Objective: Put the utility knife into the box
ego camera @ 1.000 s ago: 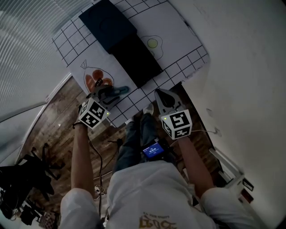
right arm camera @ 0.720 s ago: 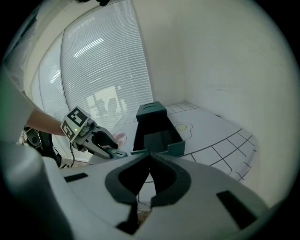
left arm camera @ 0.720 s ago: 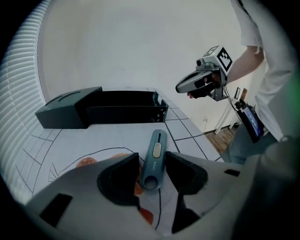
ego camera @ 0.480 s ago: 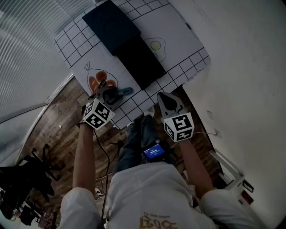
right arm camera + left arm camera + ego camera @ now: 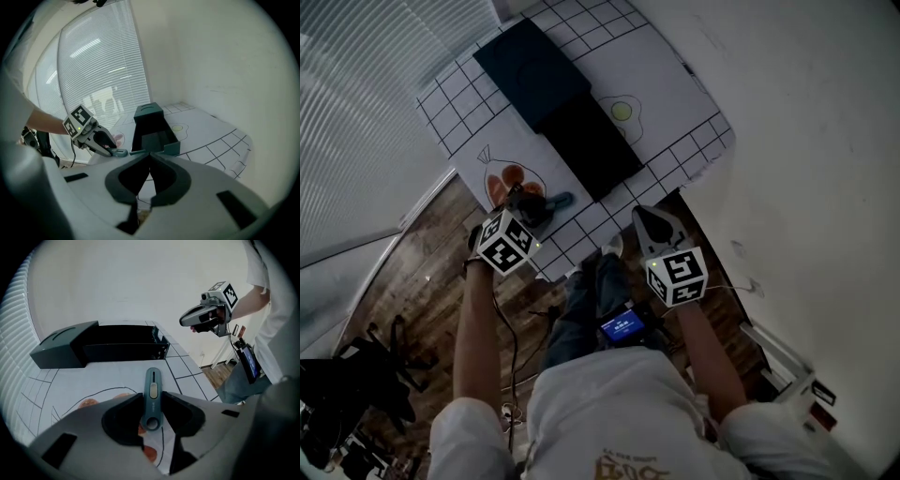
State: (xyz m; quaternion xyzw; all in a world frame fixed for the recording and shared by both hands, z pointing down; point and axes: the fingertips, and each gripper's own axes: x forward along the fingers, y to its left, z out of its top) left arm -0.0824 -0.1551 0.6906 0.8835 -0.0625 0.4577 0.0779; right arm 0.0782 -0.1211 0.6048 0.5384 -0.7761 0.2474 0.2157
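a: where's the slim teal plastic utility knife [image 5: 152, 380]?
b: between the left gripper [image 5: 152, 400] jaws, just closed onto its sides, pointing straight ahead at the dark open rectangular box [image 5: 124, 350]. right gripper [image 5: 149, 157] pinched together, empty, farther off.

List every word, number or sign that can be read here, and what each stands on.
No text here reads clearly.
Shirt print: yellowish, upside down, too blurred to read.
Screen at the waist: blue display, too small to read.
Utility knife: tiny mark below its slider, too small to read.
Marker cubes: black-and-white square patterns, no letters.
Mat: drawings only, no words.
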